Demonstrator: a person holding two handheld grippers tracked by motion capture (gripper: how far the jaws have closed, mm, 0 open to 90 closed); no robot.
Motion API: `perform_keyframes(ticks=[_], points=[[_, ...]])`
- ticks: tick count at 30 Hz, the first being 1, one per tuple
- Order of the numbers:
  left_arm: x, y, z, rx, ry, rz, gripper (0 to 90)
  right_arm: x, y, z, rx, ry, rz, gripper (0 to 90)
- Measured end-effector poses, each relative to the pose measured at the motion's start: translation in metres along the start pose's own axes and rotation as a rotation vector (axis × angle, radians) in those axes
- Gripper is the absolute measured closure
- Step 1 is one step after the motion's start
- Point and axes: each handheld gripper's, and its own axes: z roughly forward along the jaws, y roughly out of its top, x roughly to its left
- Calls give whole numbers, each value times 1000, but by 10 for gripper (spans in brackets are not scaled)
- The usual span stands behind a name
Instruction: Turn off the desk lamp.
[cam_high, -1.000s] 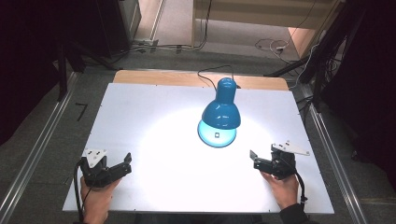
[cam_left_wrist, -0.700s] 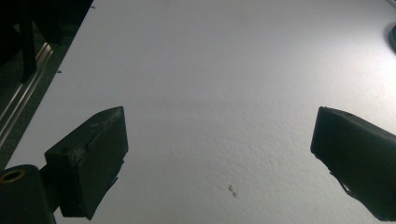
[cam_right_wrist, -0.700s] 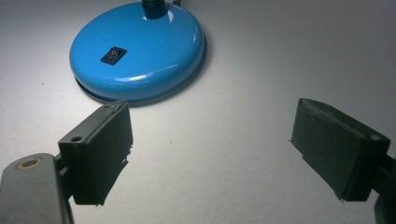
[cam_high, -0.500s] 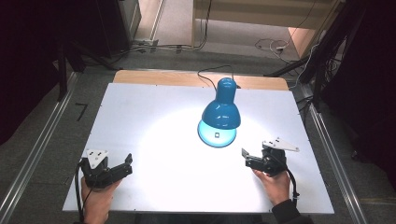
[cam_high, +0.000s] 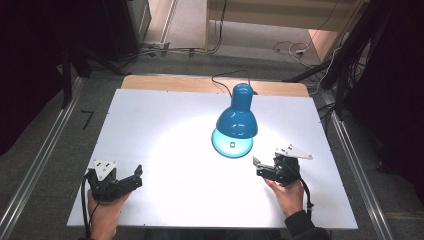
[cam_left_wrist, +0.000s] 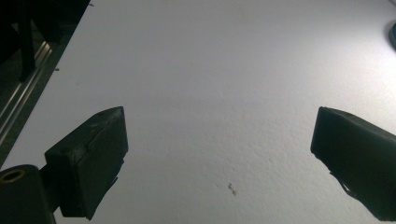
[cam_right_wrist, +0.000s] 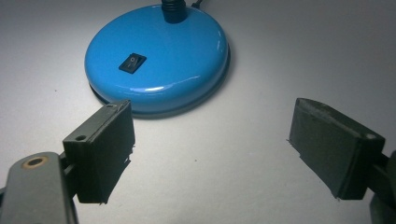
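Fingers (cam_right_wrist: 100, 151) spread wide on the right gripper (cam_high: 265, 170), nothing between them but bare white surface, and in the right gripper view they point straight toward the round blue base (cam_right_wrist: 156, 56) of the desk lamp (cam_high: 236, 120), which sits near but apart from the fingertips. A small black rocker switch (cam_right_wrist: 132, 62) is set into the top of that base, a little left of its middle, and the black neck (cam_right_wrist: 173, 10) rises from the far side of it. Over on the other hand, the left gripper (cam_high: 122, 184) has its fingers (cam_left_wrist: 91, 161) just as wide apart, holding nothing, with plain white counter (cam_high: 165, 130) showing between them in the left gripper view and a tiny dark speck (cam_left_wrist: 231, 188) lying on the surface between them. From the high view, the lamp stands right of centre on the counter, its blue shade (cam_high: 236, 123) tipped down over the base and throwing a bright pool of light (cam_high: 185, 142) onto the white top, its black cord (cam_high: 225, 77) trailing off the far edge. The right gripper is low at the right, just beside the lamp's near right edge, held by a hand (cam_high: 289, 196) in a dark sleeve; the left gripper sits near the counter's near left corner, well apart from the lamp, gripped by the other hand (cam_high: 104, 216). Each gripper carries a grey three-cornered plate (cam_high: 294, 152) on top. Beyond the counter lies a grey floor (cam_high: 190, 20) with loose cables.
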Motion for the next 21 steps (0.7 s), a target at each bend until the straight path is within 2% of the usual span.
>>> perform_keyframes(ticks=[11, 18, 21], points=[[0, 0, -1, -8, -10, -5, 44, 14, 4, 11, 0, 8, -11, 146], [1, 0, -1, -10, -13, -7, 44, 22, 6, 20, -17, 14, -11, 199], [1, 0, -1, -9, -11, -4, 45, 26, 4, 24, -28, 16, -32, 250]])
